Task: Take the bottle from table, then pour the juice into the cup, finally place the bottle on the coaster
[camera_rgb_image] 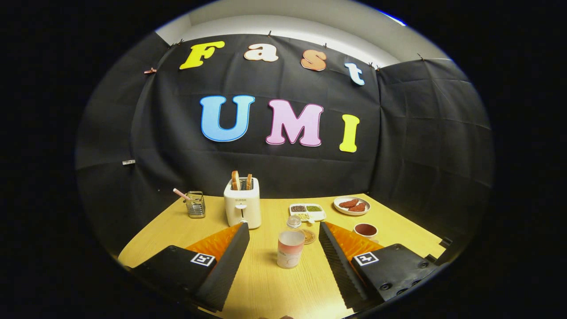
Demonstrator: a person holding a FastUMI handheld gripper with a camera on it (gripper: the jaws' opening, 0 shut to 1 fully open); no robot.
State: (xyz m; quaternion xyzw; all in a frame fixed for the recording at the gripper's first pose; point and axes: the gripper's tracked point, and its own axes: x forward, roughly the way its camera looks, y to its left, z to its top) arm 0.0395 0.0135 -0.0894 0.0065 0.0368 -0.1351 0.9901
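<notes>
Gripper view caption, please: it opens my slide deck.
Open gripper frames the juice bottle on the table, coaster and cup beyond.

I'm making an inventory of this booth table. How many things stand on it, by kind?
Bottle, between the open gripper's fingers: 1
Cup: 1
Coaster: 1
Toaster: 1
Wire basket: 1
Divided tray: 1
Plate: 1
Total: 7
</notes>
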